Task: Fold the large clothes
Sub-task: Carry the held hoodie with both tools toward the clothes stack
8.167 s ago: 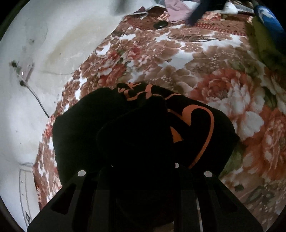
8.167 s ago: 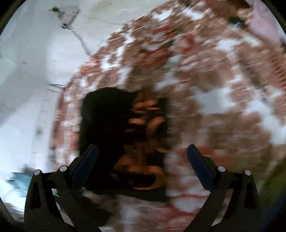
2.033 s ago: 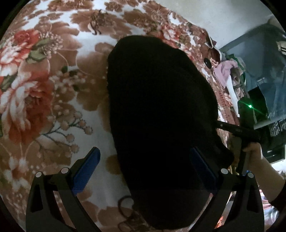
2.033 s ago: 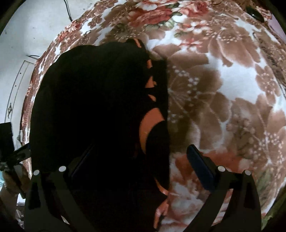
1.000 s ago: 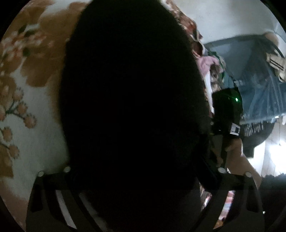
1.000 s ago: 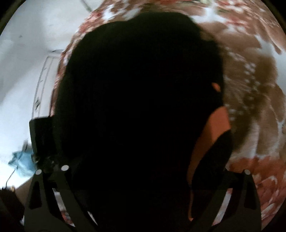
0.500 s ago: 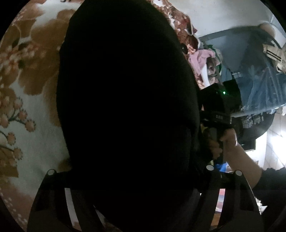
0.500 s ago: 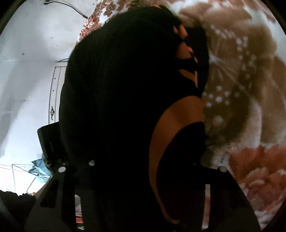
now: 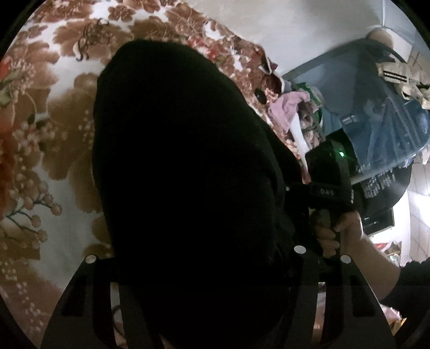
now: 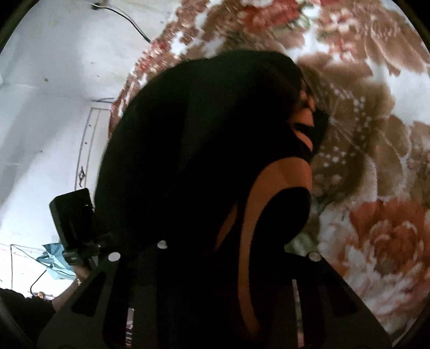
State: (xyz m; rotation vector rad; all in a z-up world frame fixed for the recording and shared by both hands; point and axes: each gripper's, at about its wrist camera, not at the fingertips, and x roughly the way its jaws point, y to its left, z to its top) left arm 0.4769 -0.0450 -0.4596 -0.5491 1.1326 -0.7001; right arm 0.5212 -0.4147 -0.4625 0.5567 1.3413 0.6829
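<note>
place: home bedroom | signs: bed with floral blanket; heap of clothes at the bed's far edge; white plaster wall with a cable

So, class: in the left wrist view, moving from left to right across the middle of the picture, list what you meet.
Floral blanket → black garment → right gripper, held in a hand → blue plastic bin.

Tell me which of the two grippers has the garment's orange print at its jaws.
The right gripper: a broad orange band of the black garment runs down between its closed-in jaws. At the left gripper, only plain black cloth shows.
</note>
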